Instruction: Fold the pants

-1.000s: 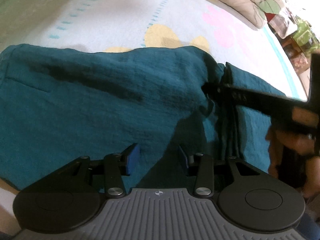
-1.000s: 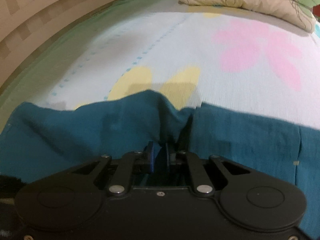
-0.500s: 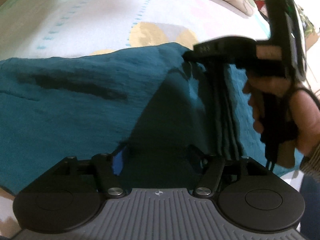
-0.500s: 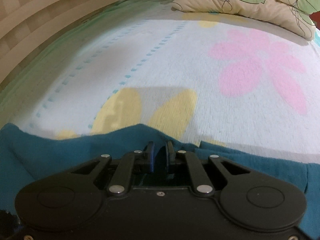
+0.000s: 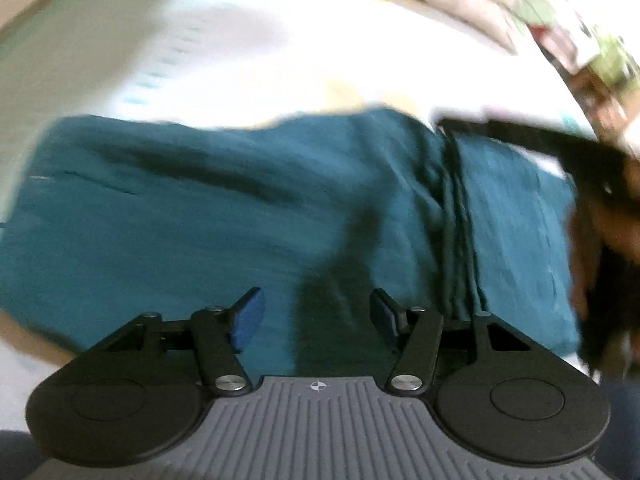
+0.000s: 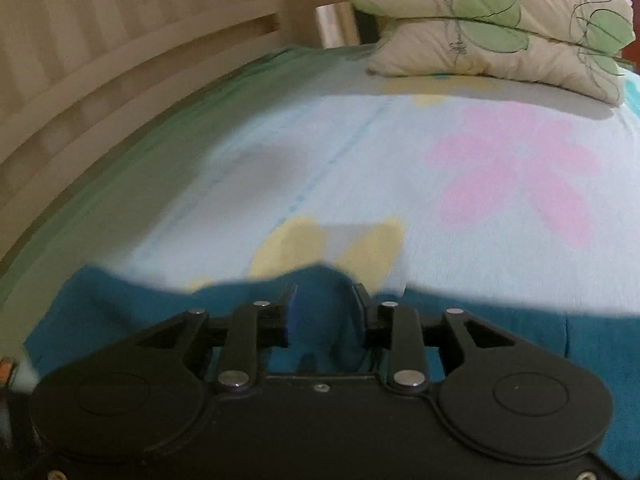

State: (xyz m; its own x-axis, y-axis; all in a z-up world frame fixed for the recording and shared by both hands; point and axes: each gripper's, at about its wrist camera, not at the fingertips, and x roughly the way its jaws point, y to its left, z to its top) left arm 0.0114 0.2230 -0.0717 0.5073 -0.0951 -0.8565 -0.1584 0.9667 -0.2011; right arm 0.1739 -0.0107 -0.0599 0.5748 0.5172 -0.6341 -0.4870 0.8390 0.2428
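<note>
The teal pants (image 5: 208,216) lie folded on the bed, with a stacked fold edge (image 5: 456,232) running front to back at the right. My left gripper (image 5: 316,312) is open and empty, low over the near part of the pants. My right gripper (image 6: 324,304) is open over the far edge of the pants (image 6: 316,320), with nothing pinched. It also shows in the left wrist view (image 5: 520,136) as a dark bar at the far right end of the fold, held by a hand.
The floral bed sheet (image 6: 400,168) stretches beyond the pants. Two leaf-print pillows (image 6: 500,40) lie at the far end. A wooden bed rail (image 6: 120,80) runs along the left. Cluttered items (image 5: 600,52) stand past the bed's right side.
My right gripper opened and let go of the pants' fold, which dropped back onto the bed. The left gripper stayed open and shifted a little.
</note>
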